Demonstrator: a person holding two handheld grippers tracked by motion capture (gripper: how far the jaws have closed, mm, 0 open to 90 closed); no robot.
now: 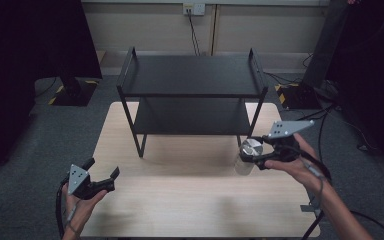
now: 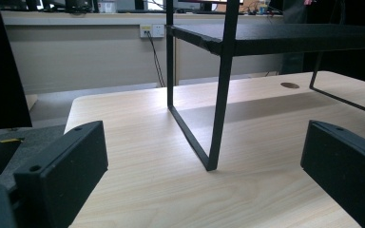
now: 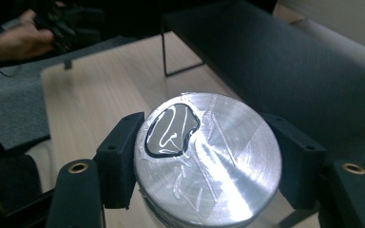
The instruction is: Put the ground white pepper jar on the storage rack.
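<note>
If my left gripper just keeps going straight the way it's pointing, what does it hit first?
Most likely the black shelf rack's near front leg, which stands almost dead ahead between the open jaws of the left gripper. Before it lies bare wooden table. Depth is hard to judge.

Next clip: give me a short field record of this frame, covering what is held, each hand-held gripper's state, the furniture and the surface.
held item: clear jar with a round brushed-metal lid, clamped at both sides
right hand-held gripper: shut on the jar, raised off the table beside the rack's front right leg
left hand-held gripper: open, nothing between its jaws, near the table's front left
furniture: black two-tier metal shelf rack, both tiers bare
surface: light wooden table
jar contents: cannot tell
</note>
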